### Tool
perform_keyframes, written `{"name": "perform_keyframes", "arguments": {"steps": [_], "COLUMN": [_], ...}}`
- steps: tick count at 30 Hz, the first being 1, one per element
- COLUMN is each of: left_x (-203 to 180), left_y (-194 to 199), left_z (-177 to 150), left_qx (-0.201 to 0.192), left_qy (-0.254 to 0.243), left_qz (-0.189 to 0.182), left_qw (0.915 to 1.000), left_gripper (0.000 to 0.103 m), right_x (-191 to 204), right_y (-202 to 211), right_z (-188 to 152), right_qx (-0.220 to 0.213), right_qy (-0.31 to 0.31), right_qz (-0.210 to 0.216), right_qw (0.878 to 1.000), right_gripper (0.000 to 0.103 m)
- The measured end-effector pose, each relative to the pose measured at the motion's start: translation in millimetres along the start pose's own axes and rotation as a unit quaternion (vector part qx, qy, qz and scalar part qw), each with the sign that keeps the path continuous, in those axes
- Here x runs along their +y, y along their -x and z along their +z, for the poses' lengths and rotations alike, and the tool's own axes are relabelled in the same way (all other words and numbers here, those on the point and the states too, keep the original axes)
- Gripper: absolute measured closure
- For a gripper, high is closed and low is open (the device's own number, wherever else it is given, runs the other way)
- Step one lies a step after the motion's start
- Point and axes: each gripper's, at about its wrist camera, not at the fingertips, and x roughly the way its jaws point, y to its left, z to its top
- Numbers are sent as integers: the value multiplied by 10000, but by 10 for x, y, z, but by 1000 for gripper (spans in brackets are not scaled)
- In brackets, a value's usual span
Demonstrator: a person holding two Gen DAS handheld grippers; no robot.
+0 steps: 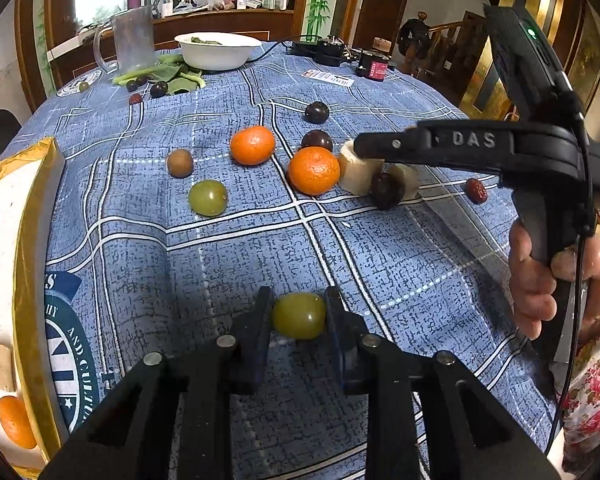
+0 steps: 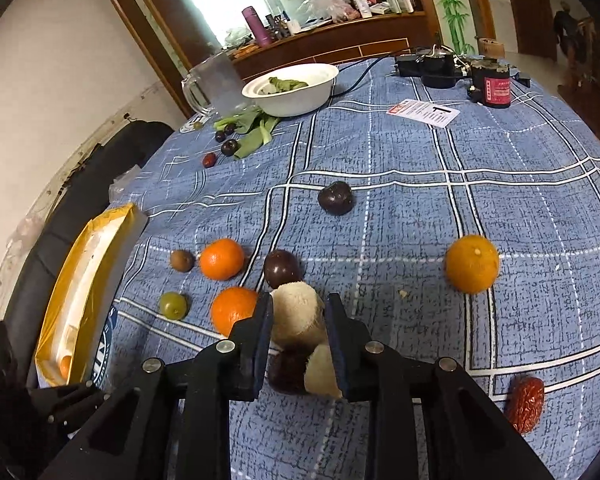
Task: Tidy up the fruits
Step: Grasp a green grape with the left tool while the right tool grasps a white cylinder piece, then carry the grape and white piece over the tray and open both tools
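Left claw [image 1: 299, 314]: fingers clamped on a round green grape [image 1: 299, 316], held above the blue plaid tablecloth [image 1: 260, 248].
Right claw [image 2: 296, 316]: fingers straddle a pale peeled banana chunk [image 2: 296, 312]; cannot tell whether they grip it.
Scattered fruit: two orange tangerines [image 1: 253, 145], dark plums, a wrinkled red date [image 2: 525, 403].
Left edge: white gold-rimmed tray [image 1: 24, 288] holding a tangerine.

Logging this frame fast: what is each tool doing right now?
Left tool: shut on the round green grape.
Right tool: around the pale cut banana chunk; grip unclear.
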Motion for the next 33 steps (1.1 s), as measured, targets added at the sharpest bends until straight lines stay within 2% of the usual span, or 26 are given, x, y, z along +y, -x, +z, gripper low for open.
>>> {"name": "perform_keyframes", "arguments": {"steps": [4,6,9,12,13,17,20,22,24,28,33], "left_x": [-24,-51,-30,-18,-24,-34,-81,-99,-103,-42,104], "left_y": [-15,-23,-20,-20,-18,-17,-23,-26,-16,84,306], "left_z": [8,17,17,17,12,10,6,3,-5,-26,-136], "left_qx": [12,21,14,6,3,6,17,19,3,-217,-379], "left_qy": [-39,-112,-63,-18,-28,-37,-148,-200,-203,-46,182], "left_qz": [40,20,-50,56,68,101,219,286,321,366,404], "left_qw": [10000,9999,10000,10000,10000,9999,9996,9994,9993,9991,9983], "left_gripper": [78,72,72,79,79,79,79,78,79,79,79], "right_x": [16,18,41,93,115,242,345,393,428,402,398], "right_y": [5,4,5,17,27,-54,-102,-100,-92,-45,177], "right_z": [-21,-28,-35,-31,-34,-58,-58,-61,-90,-111,-121], "right_qx": [-68,-119,-168,-227,-273,-224,-255,-262,-300,-371,-754], "right_qy": [61,42,112,245,315,770,1099,1222,1378,1241,906], "right_qz": [-44,-72,-105,-101,-147,-654,-833,-882,-963,-902,-749], "right_qw": [9999,9999,9997,9994,9990,9946,9901,9882,9853,9875,9902], "right_gripper": [74,74,74,54,50,50,50,63,63,64,63]}}
